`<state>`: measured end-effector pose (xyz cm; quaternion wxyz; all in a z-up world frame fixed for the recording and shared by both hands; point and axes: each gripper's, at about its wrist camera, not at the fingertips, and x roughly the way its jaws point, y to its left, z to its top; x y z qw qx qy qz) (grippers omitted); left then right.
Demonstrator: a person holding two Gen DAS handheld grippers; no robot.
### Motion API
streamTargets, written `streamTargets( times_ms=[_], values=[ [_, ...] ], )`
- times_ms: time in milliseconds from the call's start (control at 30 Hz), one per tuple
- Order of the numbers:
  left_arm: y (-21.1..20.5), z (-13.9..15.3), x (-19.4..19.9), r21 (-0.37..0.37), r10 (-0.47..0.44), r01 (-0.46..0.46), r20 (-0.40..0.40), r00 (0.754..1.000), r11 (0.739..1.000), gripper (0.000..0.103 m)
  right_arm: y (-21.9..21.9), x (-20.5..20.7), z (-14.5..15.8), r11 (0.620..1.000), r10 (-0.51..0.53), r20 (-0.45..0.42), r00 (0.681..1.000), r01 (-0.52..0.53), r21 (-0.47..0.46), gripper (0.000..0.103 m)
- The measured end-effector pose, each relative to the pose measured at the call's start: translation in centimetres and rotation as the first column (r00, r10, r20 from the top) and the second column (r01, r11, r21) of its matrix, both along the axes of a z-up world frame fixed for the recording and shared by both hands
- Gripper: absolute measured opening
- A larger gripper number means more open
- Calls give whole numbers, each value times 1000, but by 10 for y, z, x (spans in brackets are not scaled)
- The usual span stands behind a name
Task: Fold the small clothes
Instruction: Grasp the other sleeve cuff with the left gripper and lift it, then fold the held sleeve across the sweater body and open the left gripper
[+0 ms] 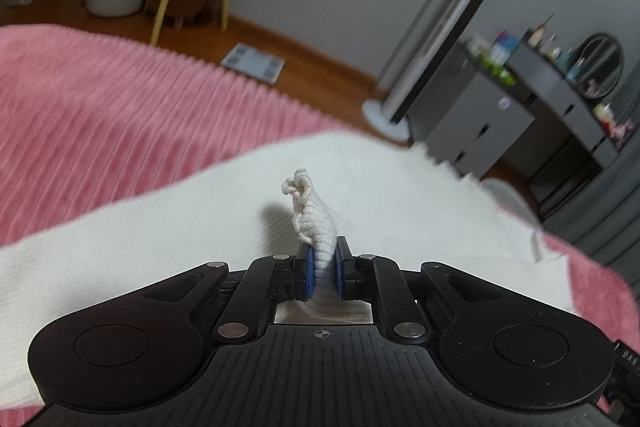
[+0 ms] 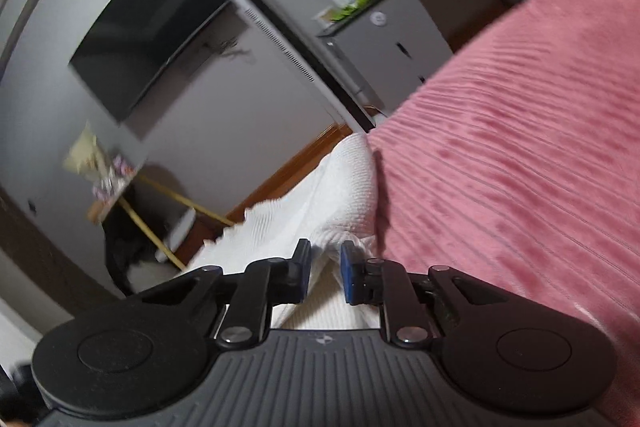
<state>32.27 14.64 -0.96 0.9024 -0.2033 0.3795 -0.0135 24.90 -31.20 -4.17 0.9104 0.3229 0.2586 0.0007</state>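
White ribbed knit garment [image 1: 400, 195] lies spread on a pink, ridged plush blanket [image 1: 100, 99], its edge scalloped. The left gripper [image 1: 324, 269] has its blue pads clamped on a bunched, twisted corner that stands up between them. In the right wrist view, the right gripper [image 2: 325, 275] pinches a raised fold of the same soft cloth, its pads pressed against it.

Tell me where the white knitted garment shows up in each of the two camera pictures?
Left wrist view: the white garment fills the lower middle, a bunched corner pinched upright in the left gripper.
Right wrist view: it runs from centre down into the right gripper.
Shared landmark: pink blanket.
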Motion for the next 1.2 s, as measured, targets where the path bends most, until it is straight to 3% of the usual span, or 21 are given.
streamTargets(
  times_ms=[100,267,367,400,467,500,533,600,733,900,1000,1067,1200],
  values=[
    [-7,-12,0,85,-20,20,-10,1000,996,13,13,4,-3,995,13,-44,999,-17,-97,14],
    [-13,-18,-1,147,-3,8,-31,1000,989,24,30,11,-7,965,43,-96,994,-66,-254,11],
    [-10,-12,-9,173,19,-12,-35,999,985,48,38,11,-4,935,61,-111,992,-95,-340,10],
    [-6,-8,-14,176,42,-35,-35,999,984,64,41,10,0,922,64,-120,991,-105,-372,11],
    [8,1,-30,144,69,-67,-8,998,987,74,44,4,8,897,51,-134,990,-105,-429,11],
    [16,4,-40,121,85,-85,0,996,989,77,42,-4,11,894,27,-126,992,-81,-441,16],
    [25,7,-51,99,108,-107,3,994,989,78,38,-11,13,887,-24,-129,991,-38,-460,35],
    [40,10,-74,49,146,-146,4,989,988,81,30,-26,14,882,-97,-141,985,20,-472,55],
    [65,3,-121,-49,240,-241,-20,971,969,83,31,-46,26,922,-32,-95,995,-7,-388,54],
    [93,-19,-172,-228,370,-387,-117,922,893,82,62,-62,35,911,89,-106,990,-124,-394,54],
    [109,-23,-188,-241,446,-461,-116,887,854,71,74,-73,37,907,118,-134,984,-162,-389,54],
    [121,-20,-200,-218,548,-559,-111,829,800,70,76,-78,38,915,122,-154,981,-171,-366,54],
    [152,-19,-220,-171,733,-736,-92,674,655,73,78,-90,39,927,115,-156,981,-163,-339,54]
  ],
)
